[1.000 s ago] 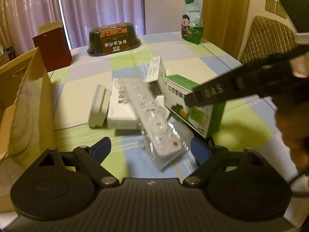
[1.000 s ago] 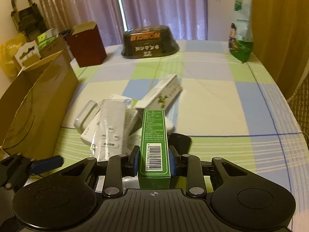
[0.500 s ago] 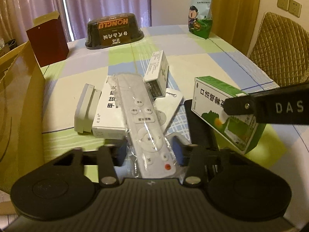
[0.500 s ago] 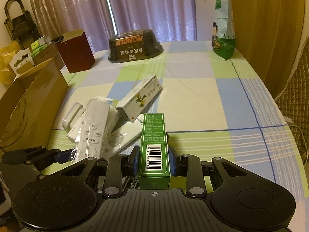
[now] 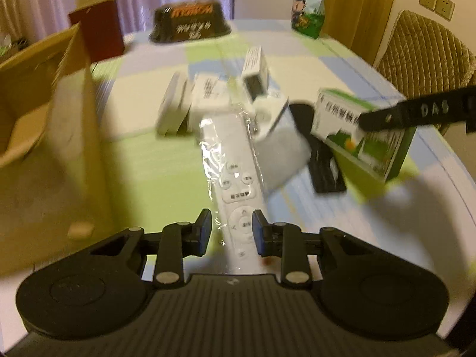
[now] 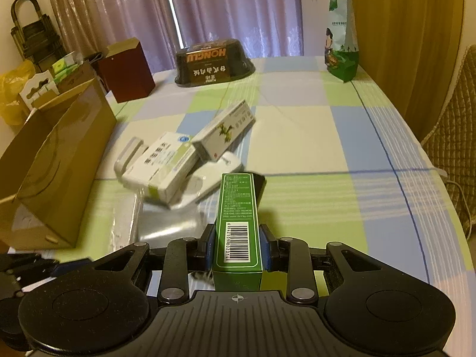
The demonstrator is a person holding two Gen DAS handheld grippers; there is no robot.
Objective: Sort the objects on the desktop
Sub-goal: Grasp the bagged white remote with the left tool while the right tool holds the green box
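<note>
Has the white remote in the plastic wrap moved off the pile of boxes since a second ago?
Yes. The white remote has come toward the camera, away from the white boxes, and now sits between the left gripper fingers.

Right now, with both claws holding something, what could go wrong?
The white remote in crinkly clear plastic wrap sits between the left claw pads by its near end only; the slick wrap might let it slip or droop. The tall green box in the right claw could clip the white boxes piled just ahead.
</note>
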